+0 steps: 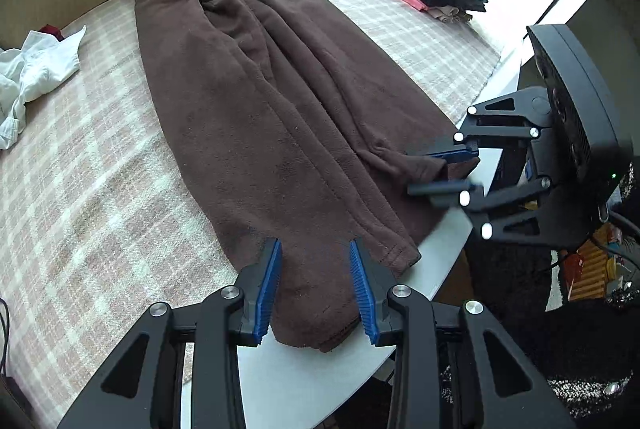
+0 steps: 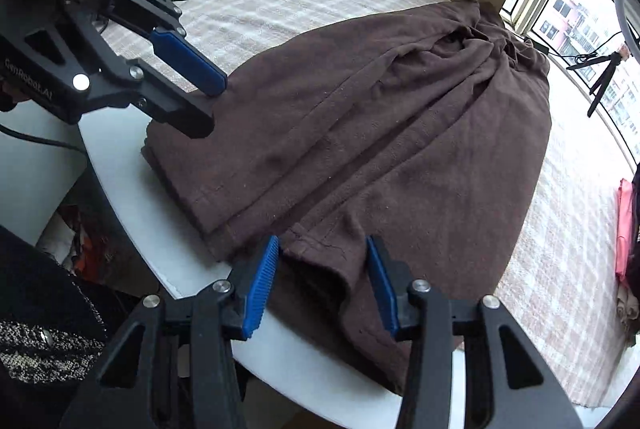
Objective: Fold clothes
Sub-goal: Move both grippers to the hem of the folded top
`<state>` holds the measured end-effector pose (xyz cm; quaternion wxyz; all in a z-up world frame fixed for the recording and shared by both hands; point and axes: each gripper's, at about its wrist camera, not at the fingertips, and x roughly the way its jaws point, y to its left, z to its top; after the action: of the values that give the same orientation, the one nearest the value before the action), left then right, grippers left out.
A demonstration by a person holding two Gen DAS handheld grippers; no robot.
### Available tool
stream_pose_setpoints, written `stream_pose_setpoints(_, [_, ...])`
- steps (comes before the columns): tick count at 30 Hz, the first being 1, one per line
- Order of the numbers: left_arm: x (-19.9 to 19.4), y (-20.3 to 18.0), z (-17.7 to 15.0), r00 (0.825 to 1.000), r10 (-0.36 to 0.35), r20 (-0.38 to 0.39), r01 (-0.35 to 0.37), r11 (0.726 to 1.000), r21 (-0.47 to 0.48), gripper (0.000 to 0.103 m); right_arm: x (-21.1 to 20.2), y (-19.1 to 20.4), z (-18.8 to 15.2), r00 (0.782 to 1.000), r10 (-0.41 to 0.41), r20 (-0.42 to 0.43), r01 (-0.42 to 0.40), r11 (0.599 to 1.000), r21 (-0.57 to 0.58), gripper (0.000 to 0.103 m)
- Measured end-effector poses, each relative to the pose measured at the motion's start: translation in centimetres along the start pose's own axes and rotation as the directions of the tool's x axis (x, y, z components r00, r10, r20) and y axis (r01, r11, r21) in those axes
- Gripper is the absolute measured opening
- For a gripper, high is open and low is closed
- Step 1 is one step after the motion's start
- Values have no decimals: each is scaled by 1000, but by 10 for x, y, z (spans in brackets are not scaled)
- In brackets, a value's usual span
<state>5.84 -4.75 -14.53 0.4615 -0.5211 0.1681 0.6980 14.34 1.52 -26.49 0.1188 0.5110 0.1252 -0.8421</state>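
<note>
While the brown garment (image 1: 256,101) lay lengthwise on the checked mattress (image 1: 80,189), its near hem overhanging the white edge (image 2: 132,189), cloth was seen between the jaws of the left gripper (image 1: 316,285) and right gripper (image 2: 322,281); a firm clamp could not be confirmed. Both hem corners should be pinched evenly before folding.

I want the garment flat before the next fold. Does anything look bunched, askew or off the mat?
Yes. The brown garment is bunched into deep folds at its far end near the window, and its near hem hangs past the checked mat onto the white edge.
</note>
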Motion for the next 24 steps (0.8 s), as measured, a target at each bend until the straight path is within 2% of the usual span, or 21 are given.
stream_pose_setpoints(1, [-1, -1, 0, 1000, -2, 7, 2, 1000, -11, 33, -1, -5, 0, 1000, -11, -10, 11, 1000, -10, 13])
stream_pose_setpoints(4, [-2, -8, 2, 1000, -3, 27, 4, 1000, -17, 33, -15, -21, 2, 999, 41, -31, -42, 999, -22, 13])
stream_pose_setpoints(7, [0, -17, 3, 999, 5, 36, -5, 1000, -6, 33, -33, -15, 5, 998, 43, -50, -49, 992, -120, 13])
stream_pose_setpoints(10, [6, -18, 5, 999, 29, 24, -28, 999, -17, 33, -15, -6, 5, 995, 26, -94, -41, 986, -164, 13])
stream_pose_setpoints(13, [-1, -9, -1, 997, 76, 27, -75, 996, -40, 34, -3, 5, 4, 992, -12, -123, -12, 981, -193, 20])
stream_pose_setpoints(16, [-8, 11, -11, 991, 133, 16, -131, 987, -97, 35, -25, 2, -2, 990, 84, -117, -102, 983, -152, 36])
stream_pose_setpoints(18, [-5, 24, -19, 991, 136, -5, -136, 981, -137, 35, -44, -22, -9, 994, 102, -45, -102, 995, 1, 37])
stream_pose_setpoints(20, [-2, 31, -28, 992, 121, -28, -124, 978, -166, 35, -62, -51, -16, 995, 86, 45, -93, 978, 189, 37])
stream_pose_setpoints(22, [3, 30, -28, 994, 106, -35, -110, 979, -170, 35, -65, -80, -29, 996, 30, 84, -59, 924, 377, 38])
stream_pose_setpoints(24, [8, 29, -25, 995, 92, -48, -99, 980, -173, 37, -52, -100, -39, 999, 15, 52, -39, 866, 498, 38])
